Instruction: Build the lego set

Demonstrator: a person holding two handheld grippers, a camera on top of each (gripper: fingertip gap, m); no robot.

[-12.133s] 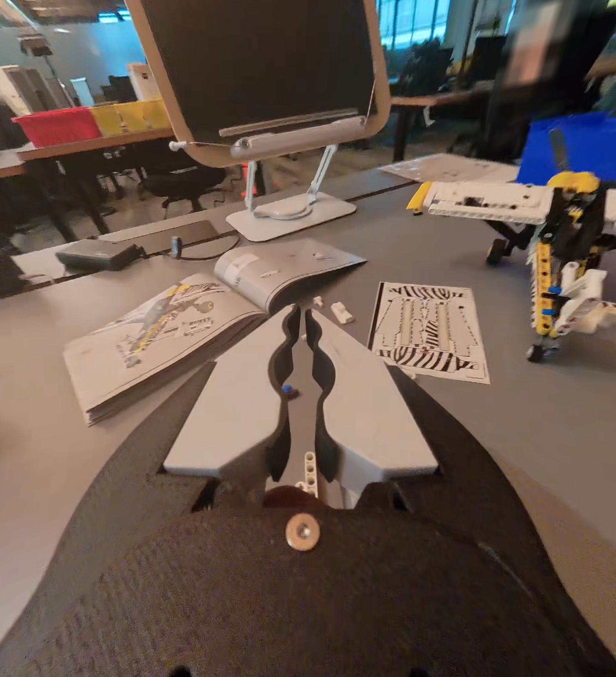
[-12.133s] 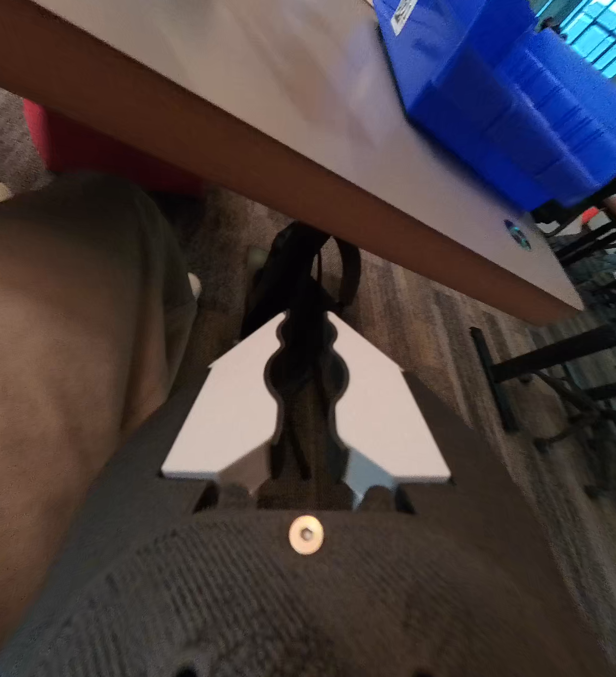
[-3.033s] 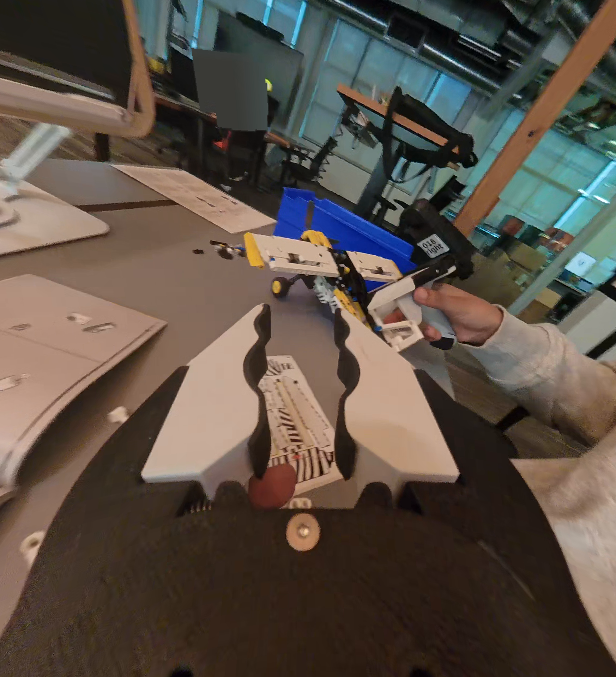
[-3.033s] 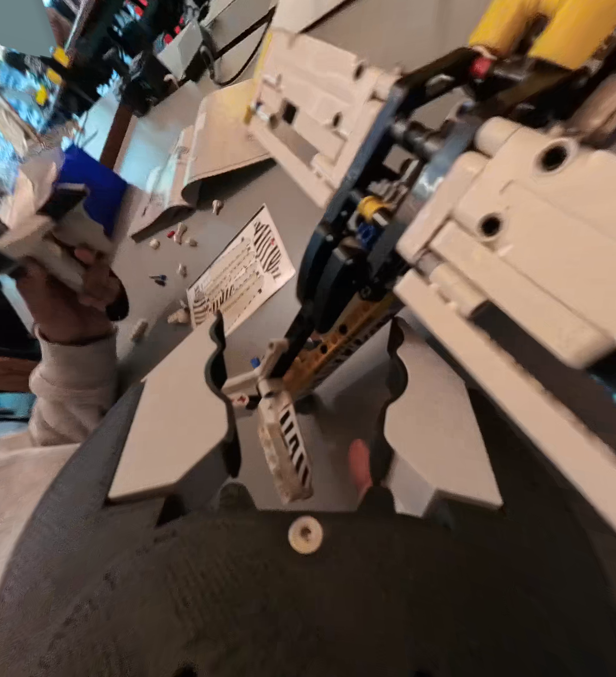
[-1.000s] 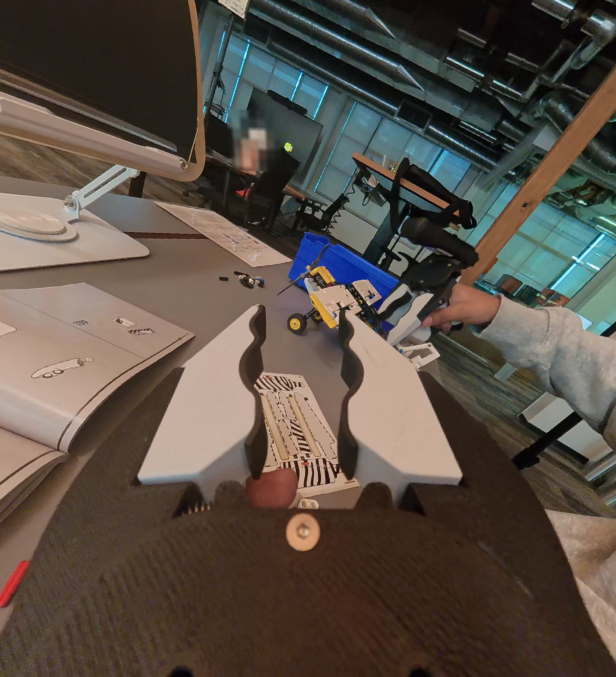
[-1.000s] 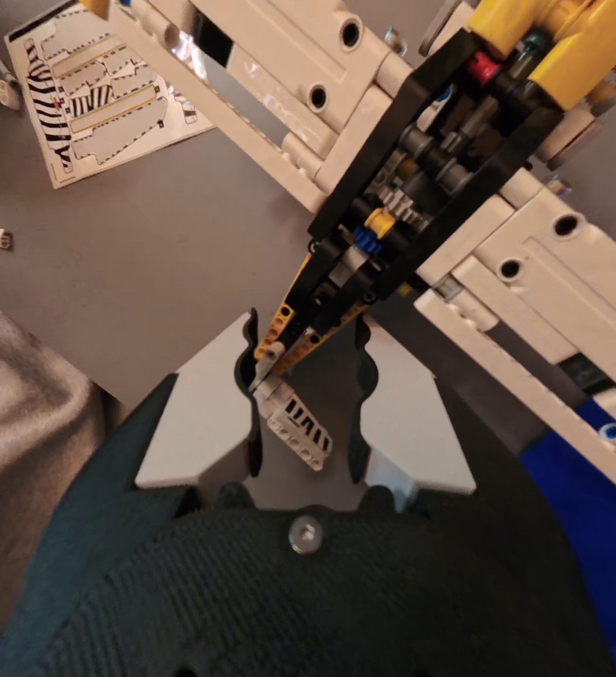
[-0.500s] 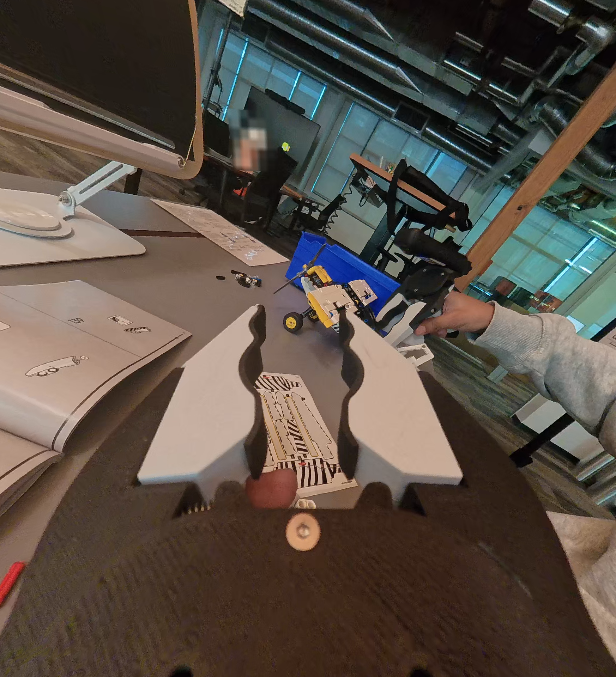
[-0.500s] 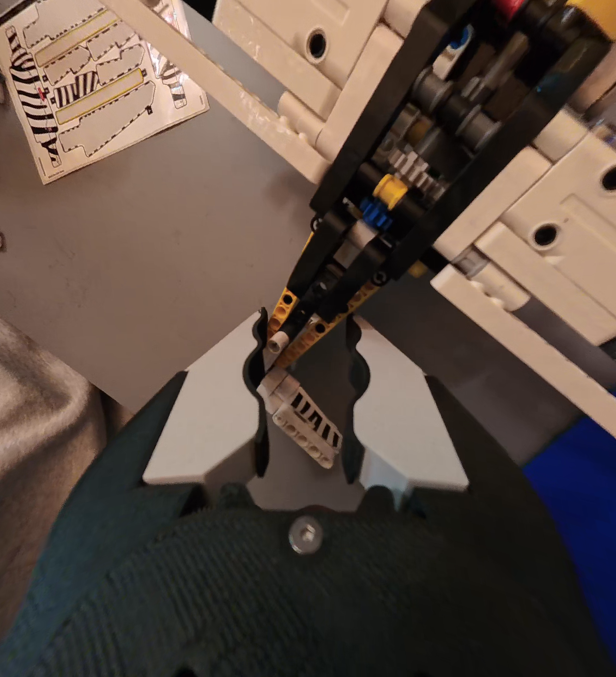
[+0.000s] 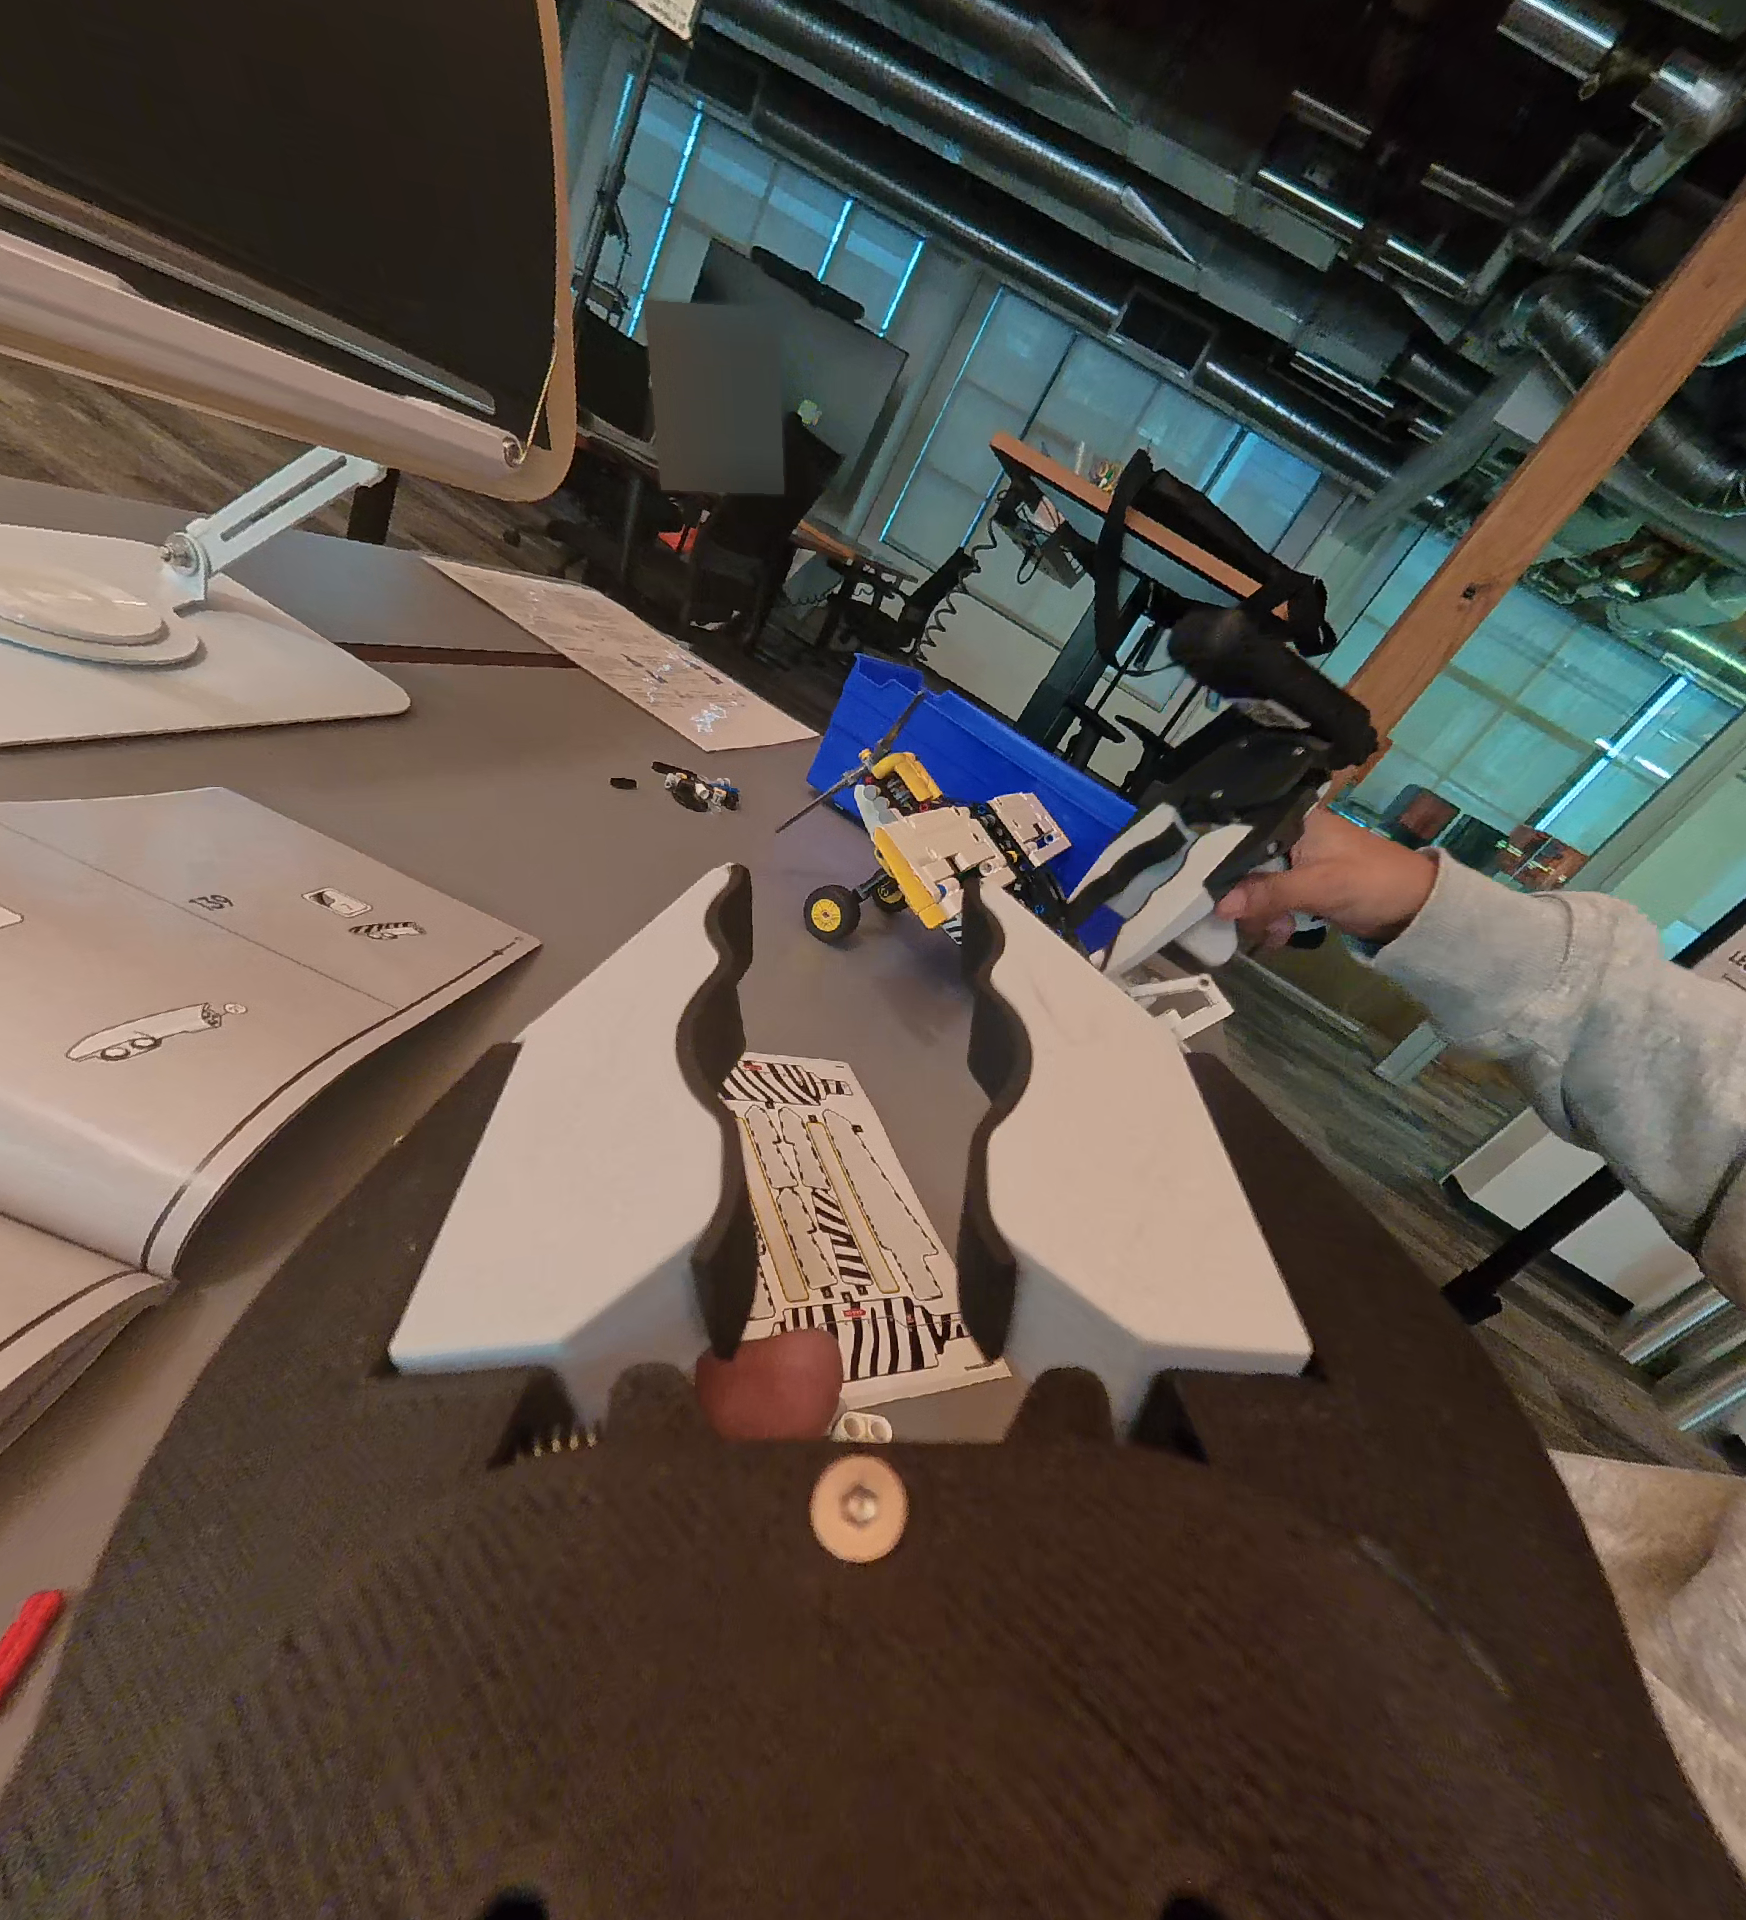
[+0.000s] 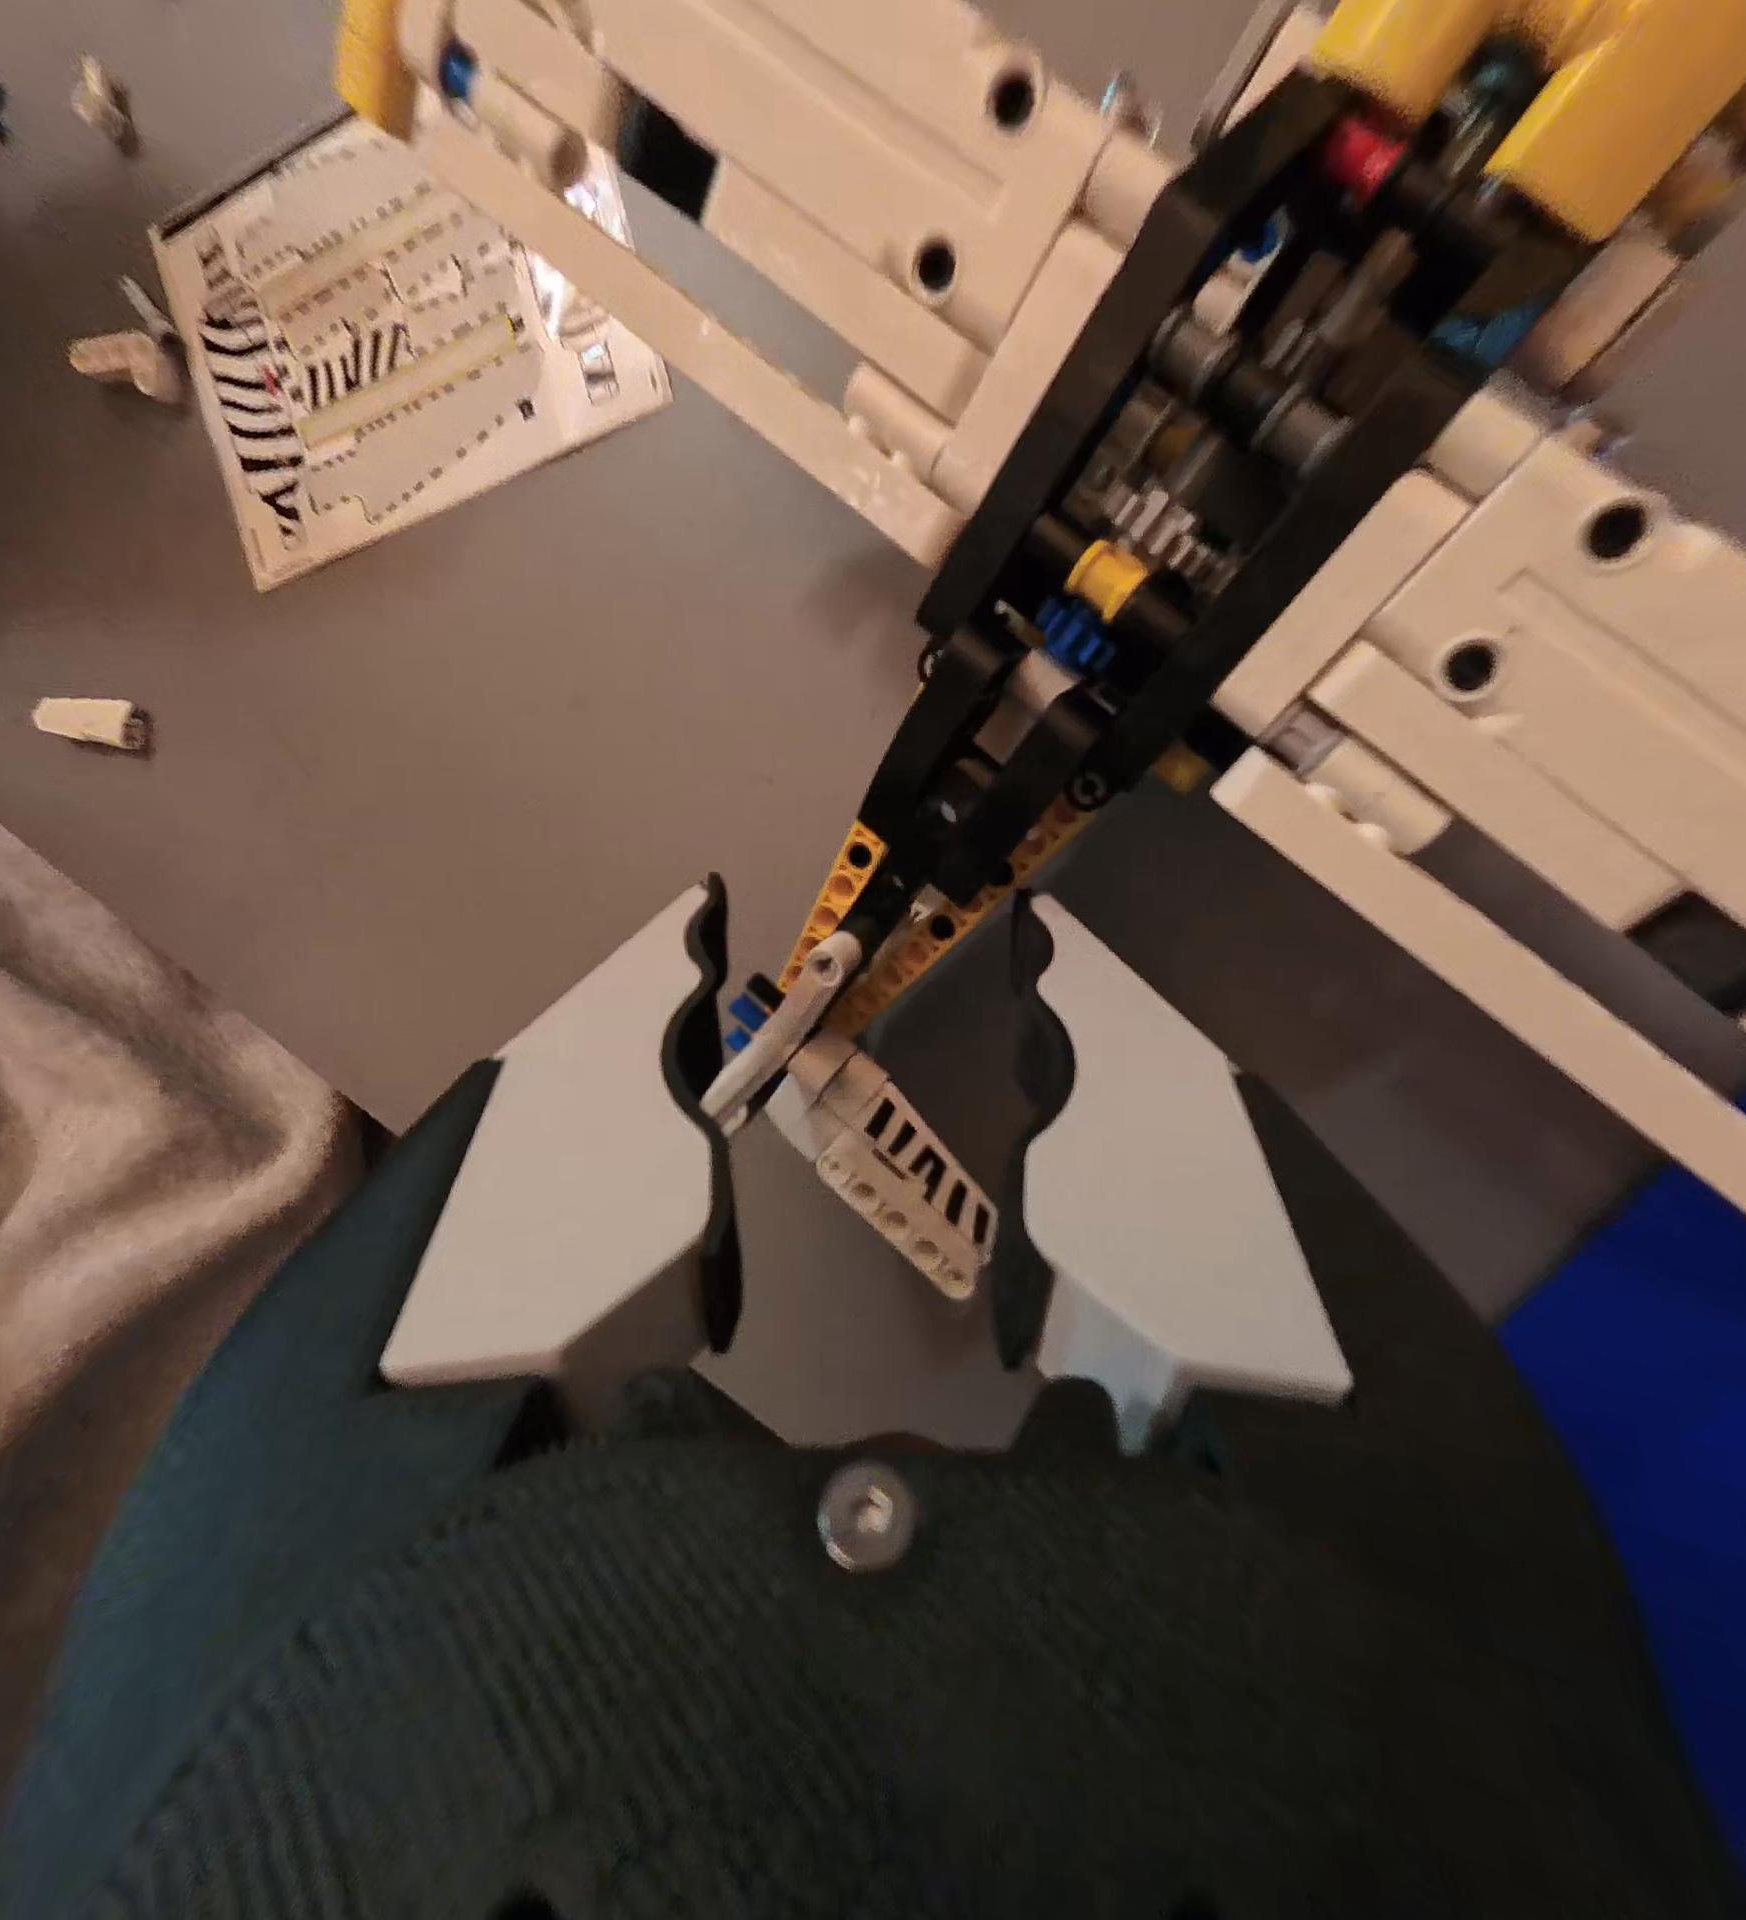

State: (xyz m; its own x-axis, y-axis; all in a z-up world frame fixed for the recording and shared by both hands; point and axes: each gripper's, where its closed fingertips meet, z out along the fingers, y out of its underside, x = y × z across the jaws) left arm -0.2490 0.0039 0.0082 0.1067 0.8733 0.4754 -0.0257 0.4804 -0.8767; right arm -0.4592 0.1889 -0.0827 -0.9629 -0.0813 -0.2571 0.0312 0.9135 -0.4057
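The right gripper (image 10: 869,904), fingers apart, straddles the plane model's (image 10: 1108,582) tail, whose long axis runs toward 1 o'clock.

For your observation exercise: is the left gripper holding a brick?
No, the left gripper is open and empty above the sticker sheet.
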